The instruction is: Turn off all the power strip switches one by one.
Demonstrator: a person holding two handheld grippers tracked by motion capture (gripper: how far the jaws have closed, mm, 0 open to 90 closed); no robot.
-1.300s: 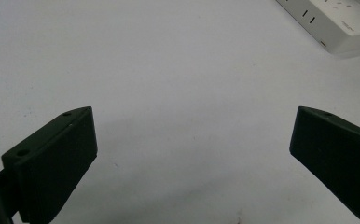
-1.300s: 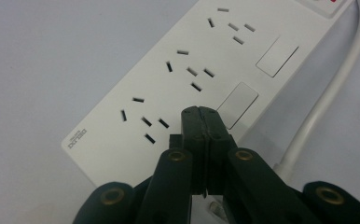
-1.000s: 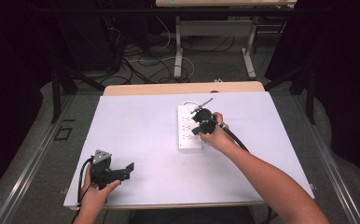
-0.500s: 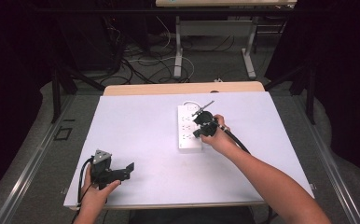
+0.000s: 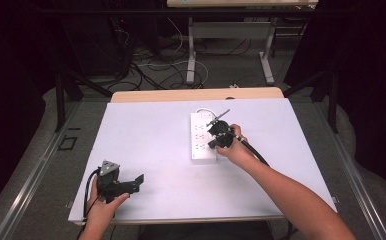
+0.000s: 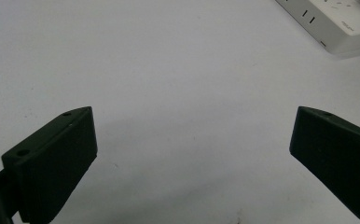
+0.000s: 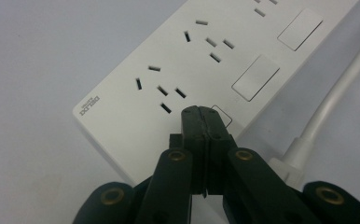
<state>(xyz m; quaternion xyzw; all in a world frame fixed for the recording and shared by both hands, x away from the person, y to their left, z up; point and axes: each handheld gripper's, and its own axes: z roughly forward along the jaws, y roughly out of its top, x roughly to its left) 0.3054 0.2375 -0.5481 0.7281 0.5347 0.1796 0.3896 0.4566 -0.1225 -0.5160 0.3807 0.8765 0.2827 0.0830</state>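
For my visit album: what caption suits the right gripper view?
Right gripper, jaws shut, tip at a rocker switch on a white power strip.

Dim lab: white table [image 5: 146, 135], floor cables [image 5: 156, 70], metal desk legs [image 5: 191, 55].

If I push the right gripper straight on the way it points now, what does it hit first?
Most likely the nearest rocker switch on the white power strip: the shut right gripper sits right over it, though the gap is hard to judge.
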